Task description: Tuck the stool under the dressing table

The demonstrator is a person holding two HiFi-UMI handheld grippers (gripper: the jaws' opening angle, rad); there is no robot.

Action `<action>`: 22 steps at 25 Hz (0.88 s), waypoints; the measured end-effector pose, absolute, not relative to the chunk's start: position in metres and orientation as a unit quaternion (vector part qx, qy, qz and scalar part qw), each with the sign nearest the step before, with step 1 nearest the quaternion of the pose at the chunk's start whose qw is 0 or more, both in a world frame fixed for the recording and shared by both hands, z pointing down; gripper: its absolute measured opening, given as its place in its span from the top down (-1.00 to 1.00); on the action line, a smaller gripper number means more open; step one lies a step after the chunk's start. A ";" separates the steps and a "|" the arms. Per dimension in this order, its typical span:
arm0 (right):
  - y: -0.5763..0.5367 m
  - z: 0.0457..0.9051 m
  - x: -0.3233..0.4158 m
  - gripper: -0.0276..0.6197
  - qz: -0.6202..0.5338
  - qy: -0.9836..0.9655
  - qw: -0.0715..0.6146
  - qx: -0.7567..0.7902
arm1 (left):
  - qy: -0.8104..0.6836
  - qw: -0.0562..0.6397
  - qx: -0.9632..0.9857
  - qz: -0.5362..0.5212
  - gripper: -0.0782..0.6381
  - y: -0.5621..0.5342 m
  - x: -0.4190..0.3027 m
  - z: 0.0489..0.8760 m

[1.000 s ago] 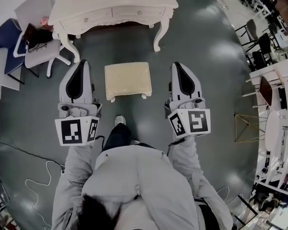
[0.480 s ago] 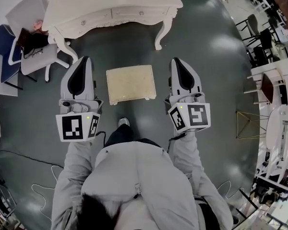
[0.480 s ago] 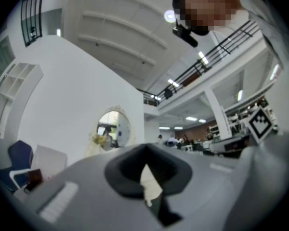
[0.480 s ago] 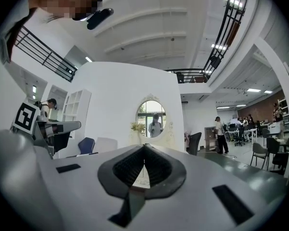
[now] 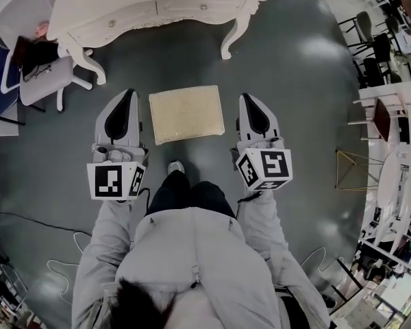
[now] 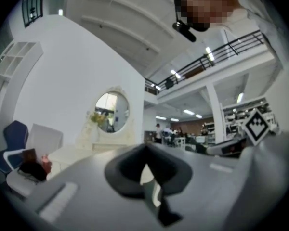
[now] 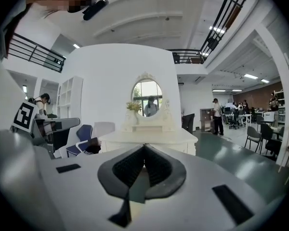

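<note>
In the head view, the stool [image 5: 186, 113] stands on the floor [image 5: 301, 108] between the left gripper [image 5: 127, 96] and the right gripper [image 5: 246, 99], apart from the dressing table [image 5: 157, 5] beyond it. In the left gripper view, the fingers [image 6: 130, 170] are closed on nothing, with a round mirror [image 6: 111, 110] ahead. In the right gripper view, the fingers [image 7: 130, 167] are likewise closed and empty, facing the dressing table [image 7: 149, 139].

An open-plan office hall — mezzanine railing [image 7: 189, 56], office chairs [image 7: 254, 137], busy desks [image 7: 238, 115] beyond.
</note>
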State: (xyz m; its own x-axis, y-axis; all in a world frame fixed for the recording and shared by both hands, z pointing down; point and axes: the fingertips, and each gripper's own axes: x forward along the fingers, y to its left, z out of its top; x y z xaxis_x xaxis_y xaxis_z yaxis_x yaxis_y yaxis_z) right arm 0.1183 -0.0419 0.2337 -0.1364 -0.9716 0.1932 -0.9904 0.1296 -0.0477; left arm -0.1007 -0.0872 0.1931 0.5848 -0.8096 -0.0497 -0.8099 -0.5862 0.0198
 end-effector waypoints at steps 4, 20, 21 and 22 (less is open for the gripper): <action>-0.042 0.266 0.117 0.91 0.112 -0.749 0.082 0.648 | 0.452 -0.036 -0.891 0.011 0.76 -0.089 -0.100 0.228; -0.012 0.402 0.137 0.83 0.213 -0.759 0.157 0.595 | 0.466 -0.115 -0.874 -0.078 0.69 -0.052 -0.086 0.366; -0.009 0.412 0.138 0.81 0.220 -0.759 0.161 0.591 | 0.469 -0.121 -0.871 -0.083 0.66 -0.049 -0.086 0.376; -0.007 0.421 0.139 0.78 0.225 -0.760 0.166 0.587 | 0.472 -0.128 -0.868 -0.087 0.62 -0.046 -0.087 0.385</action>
State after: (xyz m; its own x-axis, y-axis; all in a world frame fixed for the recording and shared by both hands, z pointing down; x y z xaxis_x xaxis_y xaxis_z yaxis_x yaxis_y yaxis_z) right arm 0.1388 -0.0070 0.4213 -0.2564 -0.8167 0.5170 -0.9665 0.2102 -0.1473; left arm -0.0867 -0.0461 0.3853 0.5397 -0.7969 0.2716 -0.8413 -0.5219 0.1407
